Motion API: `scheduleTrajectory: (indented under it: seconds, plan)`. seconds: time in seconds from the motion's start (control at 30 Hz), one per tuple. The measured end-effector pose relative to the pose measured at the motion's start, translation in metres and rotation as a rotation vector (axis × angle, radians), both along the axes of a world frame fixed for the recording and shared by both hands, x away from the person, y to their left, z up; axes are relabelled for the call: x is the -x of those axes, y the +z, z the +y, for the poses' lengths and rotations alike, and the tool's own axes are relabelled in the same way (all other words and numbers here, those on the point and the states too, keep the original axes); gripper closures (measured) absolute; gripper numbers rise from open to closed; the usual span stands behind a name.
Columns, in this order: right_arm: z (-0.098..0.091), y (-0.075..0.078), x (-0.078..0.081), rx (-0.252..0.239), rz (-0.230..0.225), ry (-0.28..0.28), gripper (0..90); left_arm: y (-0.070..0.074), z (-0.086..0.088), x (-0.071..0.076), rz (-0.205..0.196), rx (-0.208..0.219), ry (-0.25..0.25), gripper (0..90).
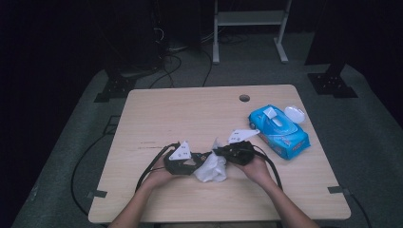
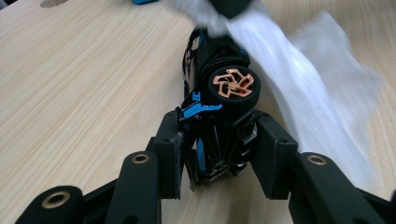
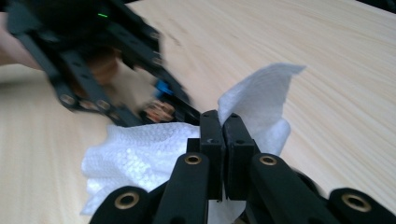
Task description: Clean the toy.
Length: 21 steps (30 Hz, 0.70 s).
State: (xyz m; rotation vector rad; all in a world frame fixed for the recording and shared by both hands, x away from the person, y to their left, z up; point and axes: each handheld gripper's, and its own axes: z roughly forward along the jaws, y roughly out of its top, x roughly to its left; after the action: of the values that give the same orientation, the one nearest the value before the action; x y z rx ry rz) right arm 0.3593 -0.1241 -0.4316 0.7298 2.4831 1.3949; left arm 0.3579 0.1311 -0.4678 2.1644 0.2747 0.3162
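wiping the black-and-blue toy car, clamped in the left gripper low over the table's near middle: keep the right gripper pinched on the white wet wipe, stroke lightly along the bodywork.

No text, brand, number or sign can be read with certainty anywhere. The blue wipes pack, lying on the table to the right of the round cable hole, carries white and red printing on its top and front edge, but the lettering is too small and blurred to make out. A faint line of small dark marks sits on the tabletop well to the left of the pack and cannot be read either. The toy car shows no lettering that can be read.
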Motion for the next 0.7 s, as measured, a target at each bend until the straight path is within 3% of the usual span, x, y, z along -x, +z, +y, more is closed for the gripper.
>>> scheduleTrajectory:
  seconds: [0.13, 0.33, 0.4, 0.5, 0.7]
  plan:
    - [-0.012, 0.000, -0.001, -0.011, 0.001, -0.037, 87.6, 0.000, 0.000, 0.000, 0.002, -0.002, 0.001, 58.0]
    - [0.013, -0.001, 0.002, -0.013, -0.009, 0.028, 87.6, 0.001, 0.003, 0.000, 0.011, 0.000, 0.005, 58.1]
    - [0.014, -0.001, 0.002, -0.003, -0.012, 0.031, 87.6, 0.001, 0.004, 0.000, 0.014, -0.003, 0.005, 58.3]
    - [0.000, 0.001, 0.001, 0.025, -0.030, -0.005, 87.6, 0.001, 0.005, 0.000, 0.010, -0.003, 0.002, 58.3]
    - [-0.030, 0.003, 0.000, 0.011, -0.016, -0.084, 87.6, 0.002, 0.006, 0.001, 0.011, -0.009, -0.002, 58.3]
